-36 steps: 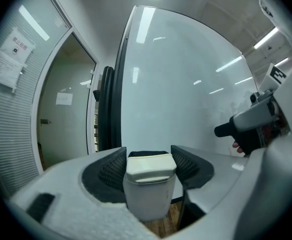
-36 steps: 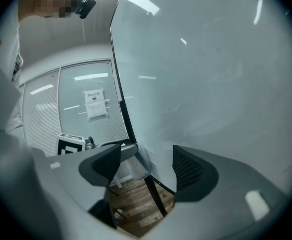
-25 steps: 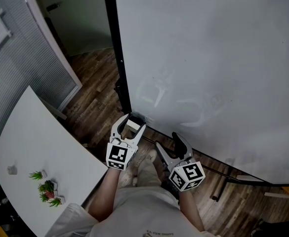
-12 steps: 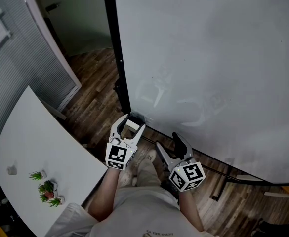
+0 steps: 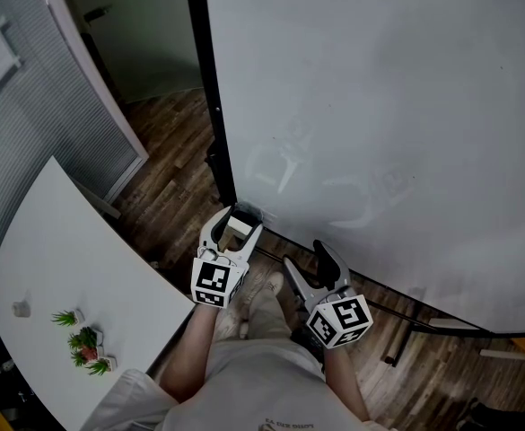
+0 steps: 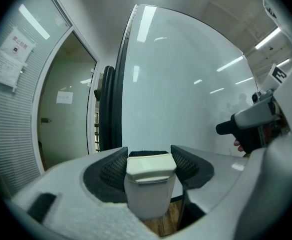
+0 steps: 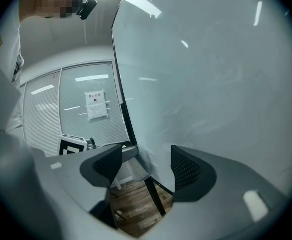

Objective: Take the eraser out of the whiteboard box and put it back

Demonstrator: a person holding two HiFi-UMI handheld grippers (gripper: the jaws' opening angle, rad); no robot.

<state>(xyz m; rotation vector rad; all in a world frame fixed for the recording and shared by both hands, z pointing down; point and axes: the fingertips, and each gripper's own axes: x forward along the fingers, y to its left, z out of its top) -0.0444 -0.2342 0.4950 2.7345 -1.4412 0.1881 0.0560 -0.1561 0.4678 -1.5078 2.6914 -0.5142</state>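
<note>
the eraser [image 6: 150, 186] is out of its holder right now. it sits upright between the ribbed pads of the left gripper [image 5: 235, 224], a pale blocky thing with a rounded cap, and the pads press on it from both sides, so that is a proper grip. from where the person stands, the left gripper is held just in front of the lower left corner of the whiteboard [image 5: 379, 106], roughly level, with the eraser pointed at the board.

the whiteboard box [image 7: 136, 168] looks like a small translucent tray fixed at that same bottom corner beside the dark frame. the right gripper view catches it past the jaws. i can't see into it well enough to say what else it holds.

the right gripper [image 5: 309, 263] hangs a little to the right, near the bottom edge of the board, with its jaws spread wide and only the wooden floor [image 5: 172, 178] showing through the gap – it grasps nothing.

so, by my reckoning, the first half is done: the eraser has been lifted clear of the box. what is left is the return – lining it up over the tray, lowering it in and letting go.
</note>
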